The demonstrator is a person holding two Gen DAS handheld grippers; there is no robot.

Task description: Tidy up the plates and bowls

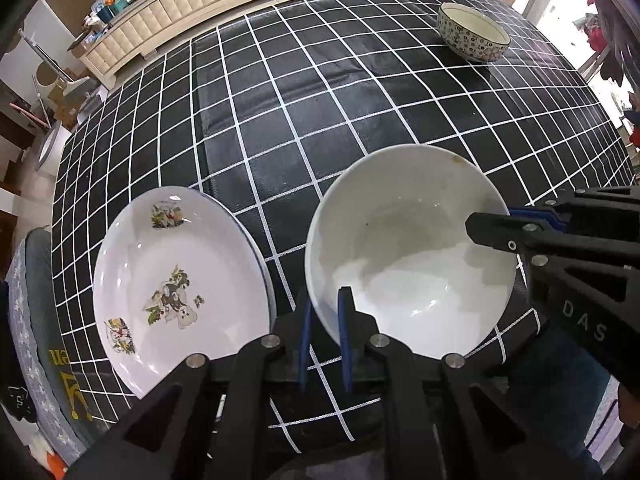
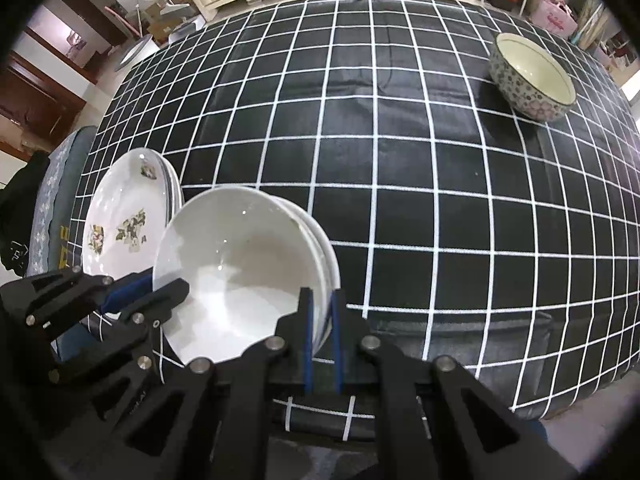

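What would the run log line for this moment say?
left gripper: shut on white bowl rim | right gripper: shut on opposite rim | plates: beside | patterned bowl: far

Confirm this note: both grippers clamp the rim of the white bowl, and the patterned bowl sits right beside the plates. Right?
Not quite. The patterned bowl stands alone at the table's far side, well away from the plates; the right wrist view shows it. Both grippers do clamp the white bowl.
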